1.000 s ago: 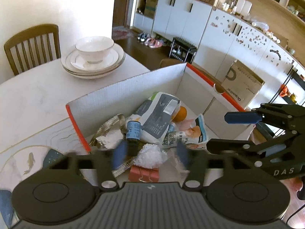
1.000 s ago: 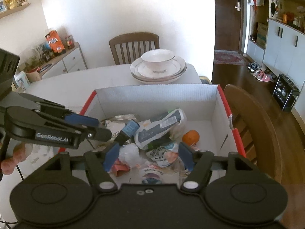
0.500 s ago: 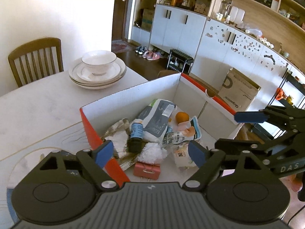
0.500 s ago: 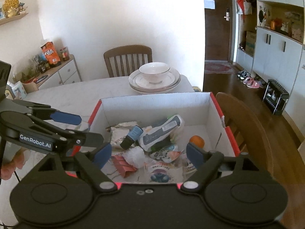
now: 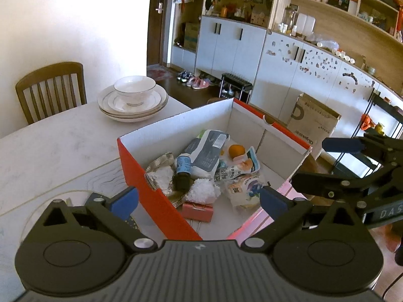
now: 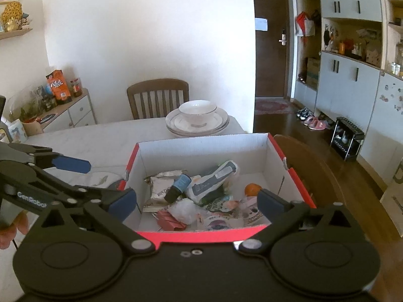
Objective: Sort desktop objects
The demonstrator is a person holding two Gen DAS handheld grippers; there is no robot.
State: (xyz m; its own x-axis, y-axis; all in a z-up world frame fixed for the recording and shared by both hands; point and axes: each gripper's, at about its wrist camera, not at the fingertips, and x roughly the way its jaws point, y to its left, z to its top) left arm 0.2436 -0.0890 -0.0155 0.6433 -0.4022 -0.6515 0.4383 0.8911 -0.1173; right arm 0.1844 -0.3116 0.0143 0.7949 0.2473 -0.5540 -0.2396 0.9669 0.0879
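A red-and-white cardboard box (image 5: 156,196) (image 6: 201,141) stands on the marble table. Inside lie a blue-labelled dark bottle (image 5: 182,168) (image 6: 178,186), a grey-white pouch (image 5: 206,148) (image 6: 214,178), an orange (image 5: 235,149) (image 6: 252,188), a white fluffy ball (image 5: 202,190), a pink binder clip (image 5: 197,209) (image 6: 171,222), a foil packet (image 6: 158,186) and snack packets (image 5: 241,188). My left gripper (image 5: 199,200) (image 6: 83,176) hovers over the box's near left corner, jaws opening, nothing between them. My right gripper (image 6: 196,202) (image 5: 325,163) hangs above the near wall, jaws opening, holding nothing.
A bowl on stacked plates (image 5: 132,98) (image 6: 197,117) sits at the table's far end, a wooden chair (image 5: 50,85) behind it. Another chair (image 6: 309,166) stands right of the box. A brown carton (image 5: 312,123) is on the floor; a sideboard (image 6: 63,105) lines the left wall.
Both grippers have drawn back and slightly up from inside the box, and their jaws have spread wide. The items stay in the box.
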